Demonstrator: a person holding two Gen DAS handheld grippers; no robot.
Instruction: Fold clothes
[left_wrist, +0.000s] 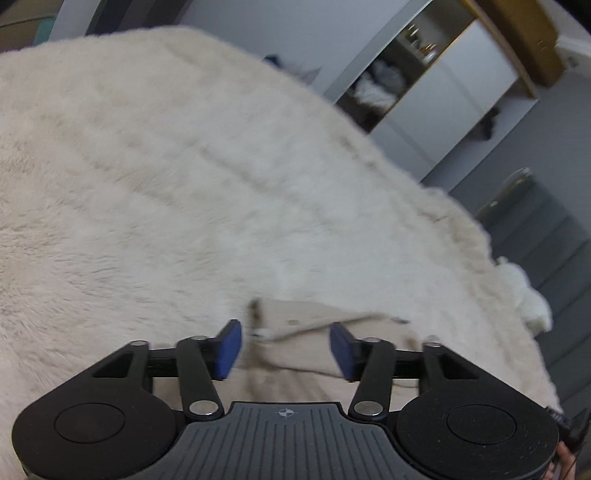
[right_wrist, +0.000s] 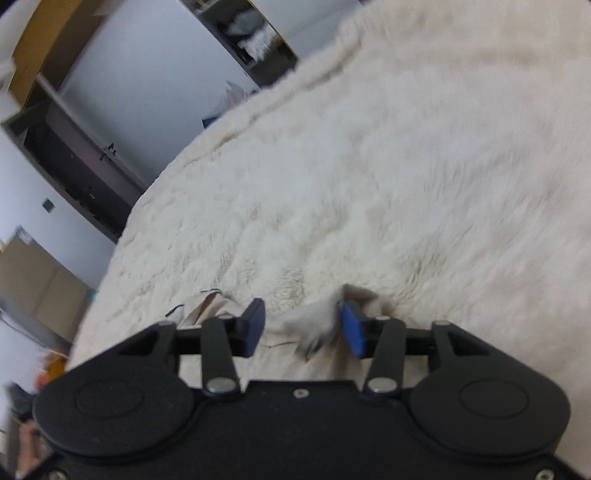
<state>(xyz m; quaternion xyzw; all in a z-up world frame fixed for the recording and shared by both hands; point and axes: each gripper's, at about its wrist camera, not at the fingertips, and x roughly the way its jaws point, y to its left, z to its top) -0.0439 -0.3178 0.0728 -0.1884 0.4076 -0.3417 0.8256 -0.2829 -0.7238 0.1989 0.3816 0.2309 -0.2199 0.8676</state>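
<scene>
Fluffy cream-white bedding (left_wrist: 184, 184) fills most of both views, with grey wardrobe doors and an open shelf (left_wrist: 388, 85) seen off to the side. A beige woven garment (left_wrist: 314, 354) is laid flat on the fur right under both tools, so the clothing is found at the near edge of each picture.

Both claws are spread apart with nothing pinched. The left gripper (left_wrist: 286, 349) is held over a fold edge of the cloth, which lies between the blue pads (left_wrist: 229, 350) without being pressed. The right gripper (right_wrist: 303, 325) has a pale tuft or corner (right_wrist: 317, 325) sitting close against one pad, but no clamp is seen.

Risk-wise: fur could easily get grabbed along with the fabric, or only one layer caught, and the fold would be dragged crooked.

Most of the garment is cut off below the frames, so its type can't be told. Everything is pretty motion-blurred, and the small dark threads (right_wrist: 173, 310) near the cloth edge can't be identified.
</scene>
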